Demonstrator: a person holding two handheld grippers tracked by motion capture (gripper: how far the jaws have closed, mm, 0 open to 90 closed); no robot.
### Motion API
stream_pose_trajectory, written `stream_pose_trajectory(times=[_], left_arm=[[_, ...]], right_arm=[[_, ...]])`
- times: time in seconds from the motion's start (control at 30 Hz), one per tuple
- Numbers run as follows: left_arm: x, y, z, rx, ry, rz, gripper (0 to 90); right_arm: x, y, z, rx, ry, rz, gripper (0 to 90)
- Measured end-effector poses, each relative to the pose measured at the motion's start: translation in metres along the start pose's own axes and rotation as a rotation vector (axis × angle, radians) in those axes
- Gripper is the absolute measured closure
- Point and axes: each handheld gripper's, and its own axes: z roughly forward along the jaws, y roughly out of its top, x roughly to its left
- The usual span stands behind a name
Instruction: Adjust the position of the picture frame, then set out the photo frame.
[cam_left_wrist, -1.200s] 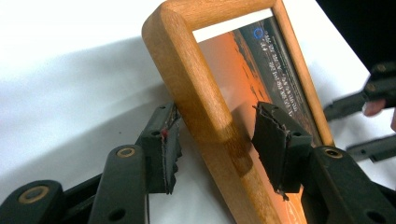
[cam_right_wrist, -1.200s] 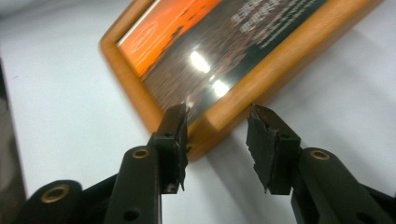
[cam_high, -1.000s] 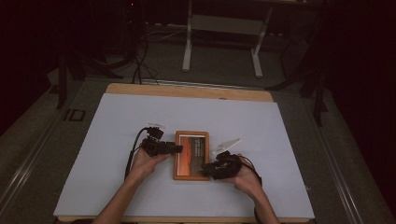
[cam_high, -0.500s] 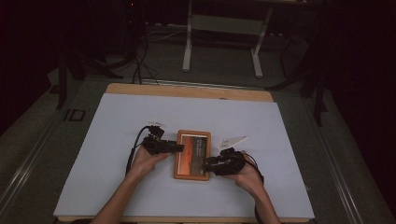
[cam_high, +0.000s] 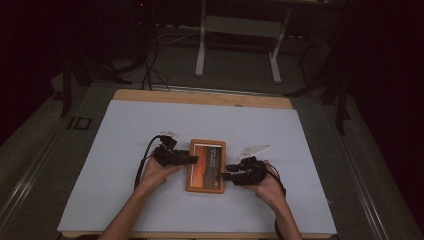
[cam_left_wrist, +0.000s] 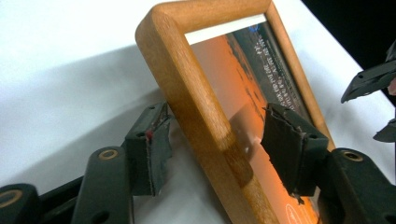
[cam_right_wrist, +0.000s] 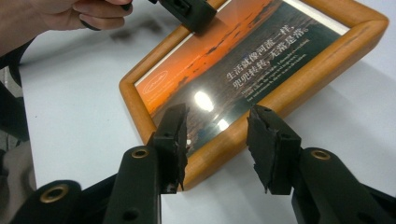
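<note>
Wooden picture frame (cam_high: 206, 166): flat on white surface (cam_high: 115, 130), centre-near. Left tongs (cam_left_wrist: 219, 149): spread wide, astride the frame's left rail, one jaw outside, one over the glass; contact unclear. Right tongs (cam_right_wrist: 217, 140): released, hovering above the frame's right rail.

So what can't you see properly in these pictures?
- Frame back: faces the table in all three views, hidden.
- Frame's near corner: cut off by the bottom edge in the left gripper view, behind the left gripper.
- Small print on the picture: too tiny in the high view.
- Right gripper: jaws open over the frame edge; touching or not, unclear.
- Room beyond the table: too dark, high view.
</note>
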Motion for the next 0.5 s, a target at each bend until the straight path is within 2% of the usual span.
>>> stream_pose_trajectory(times=[0.07,0.13,0.23,0.27,0.37,0.5], left_arm=[[0.0,0.0,-0.002,-0.007,0.0,-0.003,40.7],[0.001,0.0,-0.009,-0.037,0.014,-0.013,39.8],[0.002,-0.001,-0.011,-0.041,0.02,-0.012,39.7],[0.004,-0.003,-0.017,-0.055,0.042,-0.01,39.7],[0.004,-0.003,-0.019,-0.067,0.049,-0.013,39.8],[0.0,-0.003,-0.022,-0.073,0.064,0.006,39.9]], right_arm=[[0.0,0.0,0.0,-0.006,0.0,0.0,56.4],[-0.001,0.0,-0.002,-0.019,-0.004,0.006,55.1],[-0.002,0.0,-0.003,-0.023,-0.01,0.004,54.3],[-0.002,0.001,-0.004,-0.028,-0.021,0.001,53.6],[-0.002,0.001,-0.006,-0.041,-0.032,0.003,53.2],[-0.001,0.002,-0.009,-0.058,-0.055,-0.002,53.0]])
